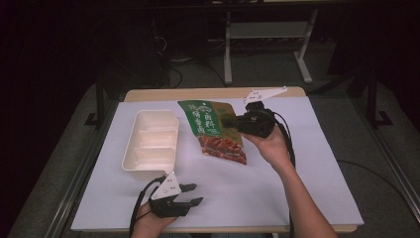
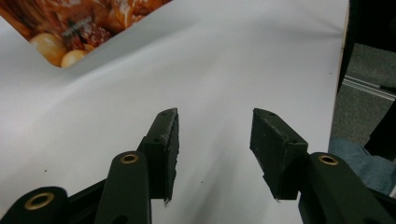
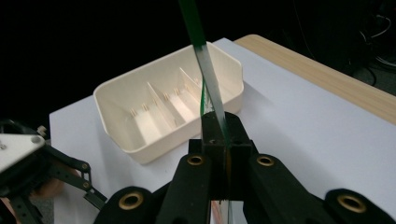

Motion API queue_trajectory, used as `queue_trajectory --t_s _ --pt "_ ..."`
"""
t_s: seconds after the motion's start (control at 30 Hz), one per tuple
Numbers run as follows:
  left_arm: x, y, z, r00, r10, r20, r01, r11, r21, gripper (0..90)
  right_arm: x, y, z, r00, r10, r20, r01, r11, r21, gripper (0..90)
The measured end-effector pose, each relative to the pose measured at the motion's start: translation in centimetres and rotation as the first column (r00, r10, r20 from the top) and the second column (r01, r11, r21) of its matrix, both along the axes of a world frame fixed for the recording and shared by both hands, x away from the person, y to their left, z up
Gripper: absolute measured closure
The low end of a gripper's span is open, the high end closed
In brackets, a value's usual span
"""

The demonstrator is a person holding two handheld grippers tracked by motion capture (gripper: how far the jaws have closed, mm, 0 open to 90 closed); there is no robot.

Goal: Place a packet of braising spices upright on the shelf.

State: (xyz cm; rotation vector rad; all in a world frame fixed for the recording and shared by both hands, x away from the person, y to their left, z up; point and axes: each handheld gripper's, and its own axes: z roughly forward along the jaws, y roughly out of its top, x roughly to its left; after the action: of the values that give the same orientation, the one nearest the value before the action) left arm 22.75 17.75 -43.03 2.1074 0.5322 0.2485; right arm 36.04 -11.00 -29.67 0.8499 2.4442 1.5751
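The green and red printed snack pouch [image 2: 70, 28] is cut off by the left gripper view's top edge; its small lettering seems too blurred to read.

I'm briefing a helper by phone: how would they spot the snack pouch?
On the white-covered table, look right of the cream divided tray. The pouch is flat and green with red food pictured low, its edge clamped by the right gripper.

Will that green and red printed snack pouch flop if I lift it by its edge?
Probably only a little: the green and red printed snack pouch looks flat and holds its shape in the right claw. Its glossy film may slip.
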Motion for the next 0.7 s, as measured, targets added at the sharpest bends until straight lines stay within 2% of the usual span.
queue_trajectory --t_s 0.37,0.7 --pt "-0.2 0.0 0.1 0.9999 0.007 0.009 -0.007 1.0 -0.002 43.3 0.1 1.9 2.1 0.9993 0.025 0.026 -0.025 1.0 0.015 89.4" --pt "-0.4 -0.3 0.0 0.9999 -0.013 0.006 0.013 0.9999 -0.002 37.1 0.2 3.8 3.4 0.997 0.062 0.046 -0.064 0.997 0.045 89.4"
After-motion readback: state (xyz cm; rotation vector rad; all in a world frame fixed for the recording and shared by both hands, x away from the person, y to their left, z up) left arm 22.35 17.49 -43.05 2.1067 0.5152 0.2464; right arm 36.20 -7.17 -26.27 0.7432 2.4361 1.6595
